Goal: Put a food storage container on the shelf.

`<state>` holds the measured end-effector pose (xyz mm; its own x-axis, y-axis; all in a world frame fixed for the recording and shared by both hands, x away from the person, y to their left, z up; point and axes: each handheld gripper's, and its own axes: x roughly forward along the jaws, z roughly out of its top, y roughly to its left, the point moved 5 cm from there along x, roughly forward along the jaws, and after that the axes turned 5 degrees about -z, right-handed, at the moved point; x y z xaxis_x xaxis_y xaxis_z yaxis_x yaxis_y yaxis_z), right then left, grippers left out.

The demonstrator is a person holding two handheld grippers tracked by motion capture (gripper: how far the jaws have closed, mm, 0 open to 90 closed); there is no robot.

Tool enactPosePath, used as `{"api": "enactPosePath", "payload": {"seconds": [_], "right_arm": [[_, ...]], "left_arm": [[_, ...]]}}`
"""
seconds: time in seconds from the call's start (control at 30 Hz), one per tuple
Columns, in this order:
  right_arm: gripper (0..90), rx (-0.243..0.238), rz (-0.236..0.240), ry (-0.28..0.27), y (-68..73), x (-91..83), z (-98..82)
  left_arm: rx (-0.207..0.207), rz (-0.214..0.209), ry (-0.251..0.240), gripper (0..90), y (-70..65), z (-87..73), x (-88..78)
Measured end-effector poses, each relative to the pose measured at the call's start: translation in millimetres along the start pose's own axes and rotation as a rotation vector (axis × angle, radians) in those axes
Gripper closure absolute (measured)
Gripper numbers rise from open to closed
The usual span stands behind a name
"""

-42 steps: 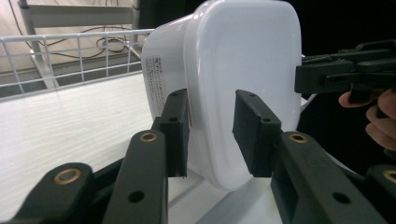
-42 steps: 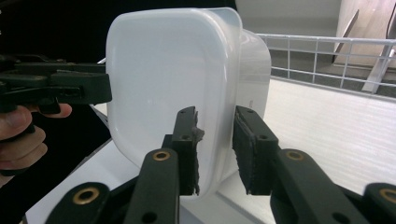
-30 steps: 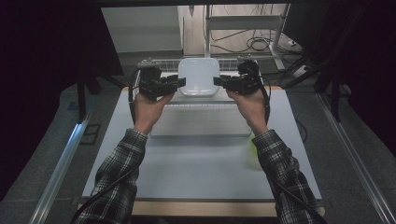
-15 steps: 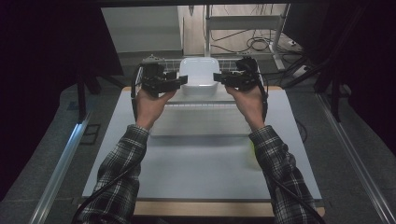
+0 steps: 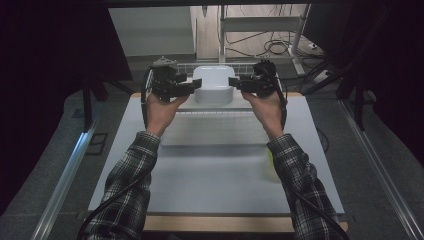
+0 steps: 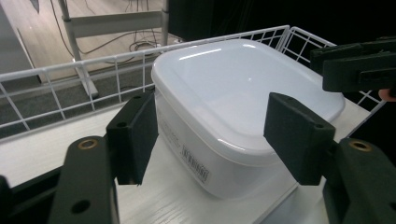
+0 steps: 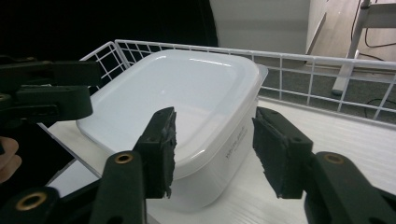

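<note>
A white lidded plastic container (image 5: 213, 85) sits at the far end of the table (image 5: 215, 200), on a white shelf surface ringed at the back and sides by a low white wire rail (image 6: 70, 77). The lid is on, and a small printed label shows on the container's side wall in both gripper views.

The left gripper (image 5: 191, 88) is held at the container's left side and the right gripper (image 5: 239, 82) at its right side, each pointing inward toward the other across the box. In the left gripper view the two black pads (image 6: 135, 135) stand apart with a near corner of the container between them; neither pad presses on the plastic, and a clear gap shows on both sides. Its jaws have just been opening. The right gripper view tells the same story from the other side: a corner of the container lies between the pads (image 7: 161, 149), which stand off from it, and those jaws have also just been opening. So neither gripper has hold of anything.

Each gripper view also catches the opposite gripper farther off (a dark shape at the frame's edge), seemingly just beside the lid's far rim, though whether it touches is hard to tell
</note>
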<state>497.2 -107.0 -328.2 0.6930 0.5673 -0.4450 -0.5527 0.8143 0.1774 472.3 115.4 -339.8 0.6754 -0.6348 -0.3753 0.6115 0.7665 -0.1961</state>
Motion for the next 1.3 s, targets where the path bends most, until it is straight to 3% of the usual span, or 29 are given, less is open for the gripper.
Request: {"api": "enactPosePath", "payload": {"seconds": [0.3, 0.57, 0.8, 1.03, 1.3], "right_arm": [[34.7, -0.026, 0.043, -0.011, 2.6, -11.5, -5.3], [26.3, -0.069, 0.051, -0.006, 5.5, -19.2, -20.0], [18.3, -0.109, 0.069, -0.004, 6.9, -28.7, -38.2], [14.6, -0.126, 0.083, -0.003, 7.4, -38.5, -51.4], [10.1, -0.154, 0.106, 0.011, 10.0, -48.6, -75.3]], "left_arm": [[0.039, -0.061, -0.001, 21.9, -10.9, -6.8, -10.6], [0.063, -0.091, 0.022, 12.9, -19.9, -24.0, -19.7], [0.102, -0.133, 0.045, 9.3, -38.0, -46.2, -26.5], [0.155, -0.131, 0.079, 5.5, -49.1, -68.7, -28.1], [0.201, -0.137, 0.076, 3.3, -56.7, -93.2, -34.4]]}}
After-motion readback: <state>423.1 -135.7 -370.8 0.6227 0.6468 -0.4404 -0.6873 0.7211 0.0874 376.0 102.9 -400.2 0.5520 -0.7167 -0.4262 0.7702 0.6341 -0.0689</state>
